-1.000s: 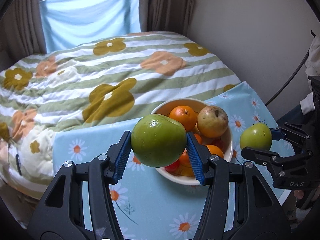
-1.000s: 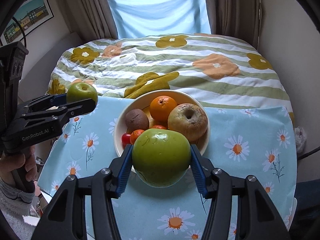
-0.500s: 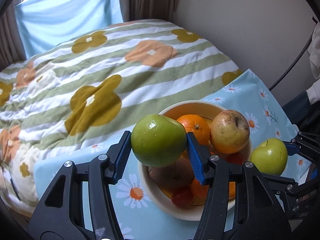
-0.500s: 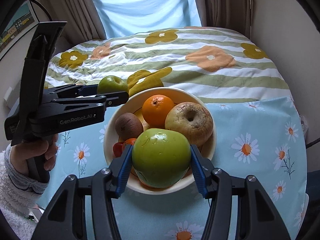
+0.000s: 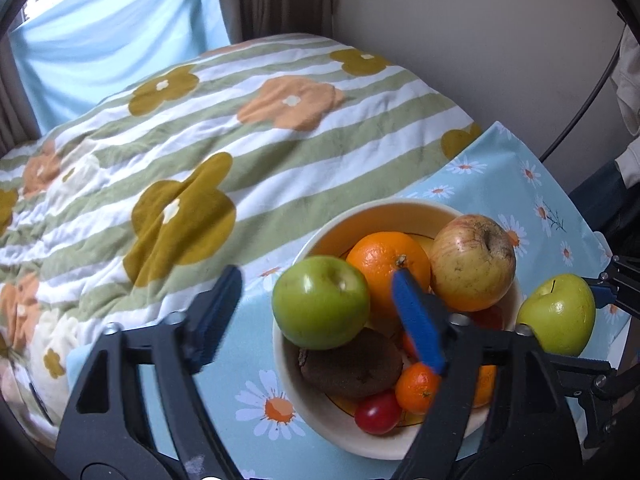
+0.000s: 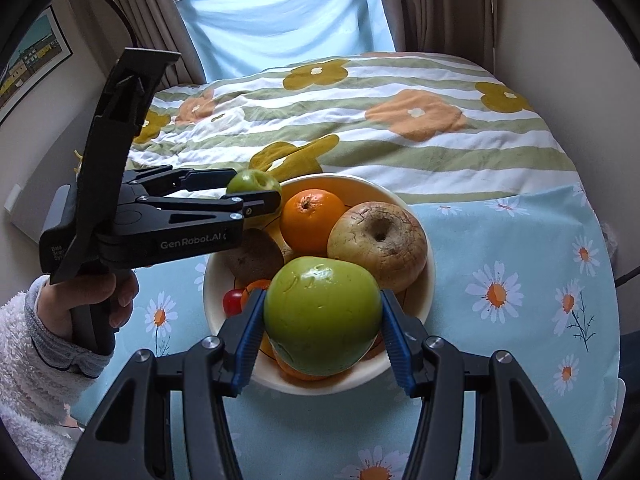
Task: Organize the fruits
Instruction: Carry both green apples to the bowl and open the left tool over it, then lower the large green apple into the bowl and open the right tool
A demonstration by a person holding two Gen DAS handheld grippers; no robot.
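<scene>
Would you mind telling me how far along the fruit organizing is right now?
Done: the bowl already holds an orange, a kiwi and a brownish apple. In hand: the left gripper has just opened around its green apple over the bowl. Left: the right gripper grips a second green apple.

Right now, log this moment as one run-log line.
left gripper: jaws just opened, green apple released over bowl | right gripper: shut on second green apple
</scene>
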